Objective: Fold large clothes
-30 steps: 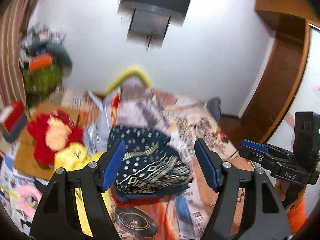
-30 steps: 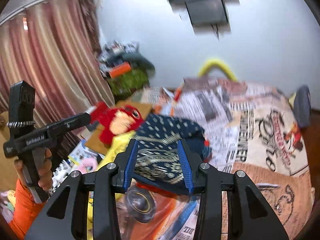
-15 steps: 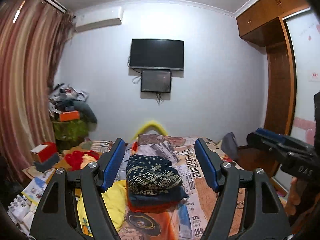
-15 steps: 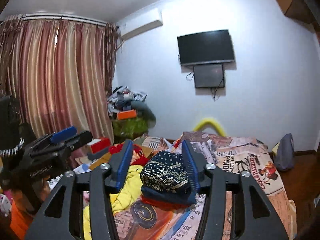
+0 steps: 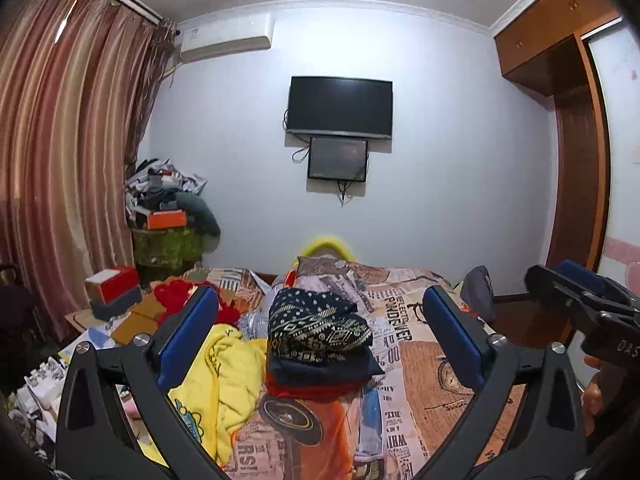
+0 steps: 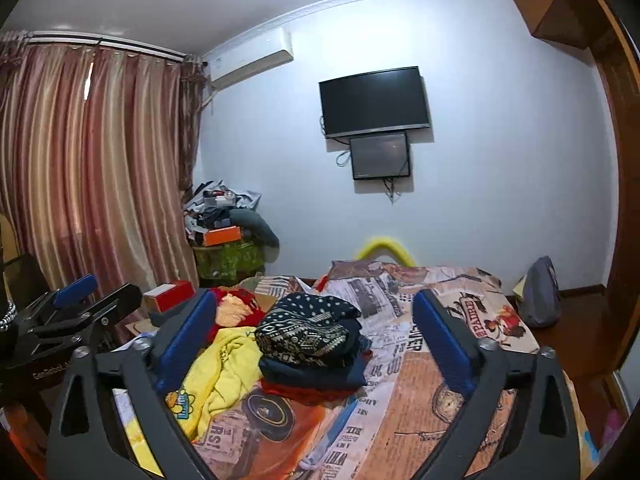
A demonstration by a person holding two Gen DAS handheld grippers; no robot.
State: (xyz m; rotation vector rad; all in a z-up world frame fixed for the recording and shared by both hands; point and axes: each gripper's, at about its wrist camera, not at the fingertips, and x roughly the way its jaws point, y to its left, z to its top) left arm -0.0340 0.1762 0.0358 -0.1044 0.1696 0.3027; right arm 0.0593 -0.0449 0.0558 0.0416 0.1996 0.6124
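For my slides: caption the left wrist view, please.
Open left gripper above folded navy patterned garment stacked beside crumpled yellow garment.

The bedsheet [image 5: 416, 364] carries newsprint lettering, with "RS!" near its front edge. "DAS" stands on the right gripper [image 5: 584, 296], "GenRobot" on the left gripper [image 6: 80, 300]. Other print is too small to read.

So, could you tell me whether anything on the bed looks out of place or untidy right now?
Yes. The yellow garment lies crumpled and unfolded beside the folded stack, spilling toward the bed's left edge. The stack's patterned top piece sits slightly askew on the layers beneath. Both grippers are open and hold nothing.
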